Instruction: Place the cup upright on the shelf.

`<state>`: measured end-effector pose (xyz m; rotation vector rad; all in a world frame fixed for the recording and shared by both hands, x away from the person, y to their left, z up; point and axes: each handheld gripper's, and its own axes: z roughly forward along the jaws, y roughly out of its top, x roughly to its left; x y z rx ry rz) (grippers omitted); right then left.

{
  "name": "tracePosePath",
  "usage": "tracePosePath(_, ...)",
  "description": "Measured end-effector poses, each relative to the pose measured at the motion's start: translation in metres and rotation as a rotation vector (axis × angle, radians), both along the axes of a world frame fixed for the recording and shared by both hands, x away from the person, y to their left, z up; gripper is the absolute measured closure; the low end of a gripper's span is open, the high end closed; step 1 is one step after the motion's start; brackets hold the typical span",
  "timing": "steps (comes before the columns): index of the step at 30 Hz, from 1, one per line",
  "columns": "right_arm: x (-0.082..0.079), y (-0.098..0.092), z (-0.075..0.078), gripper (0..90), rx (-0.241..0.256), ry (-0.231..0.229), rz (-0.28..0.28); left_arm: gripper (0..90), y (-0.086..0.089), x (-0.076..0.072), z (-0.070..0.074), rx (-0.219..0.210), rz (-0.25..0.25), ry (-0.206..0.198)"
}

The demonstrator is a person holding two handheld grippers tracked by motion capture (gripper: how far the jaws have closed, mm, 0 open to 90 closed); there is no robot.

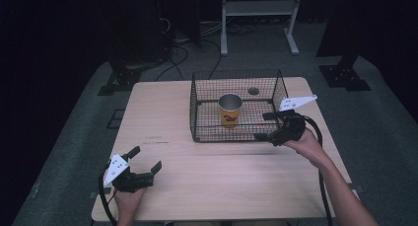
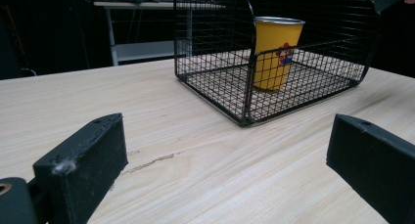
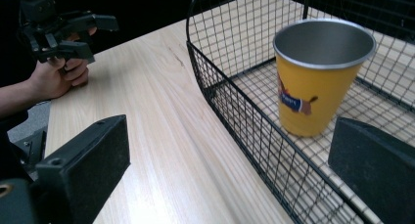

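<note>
The right gripper (image 1: 274, 126), jaws spread, straddles the wire basket's (image 1: 236, 138) near rim with the yellow cup (image 1: 230, 109) just ahead inside; closing could snag mesh or tip it. The left gripper (image 1: 145, 160) gapes idle over the tabletop (image 1: 207, 176)

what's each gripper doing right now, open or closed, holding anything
Left gripper: open, holding nothing, above the table.
Right gripper: open, holding nothing, straddling the wire basket wall near the yellow cup.

yellow cup (image 3: 315, 82), black mesh basket (image 1: 236, 132), perhaps pale-wood table (image 1: 162, 117)
</note>
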<state>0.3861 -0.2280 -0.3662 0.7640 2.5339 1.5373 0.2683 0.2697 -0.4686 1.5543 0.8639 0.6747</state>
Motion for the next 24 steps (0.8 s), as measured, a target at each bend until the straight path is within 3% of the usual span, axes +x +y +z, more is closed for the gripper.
tracePosePath(24,-0.025,-0.036,-0.030,1.3,0.039,0.043,-0.056,0.8,0.000,0.000,0.000,0.005,0.003,0.001)
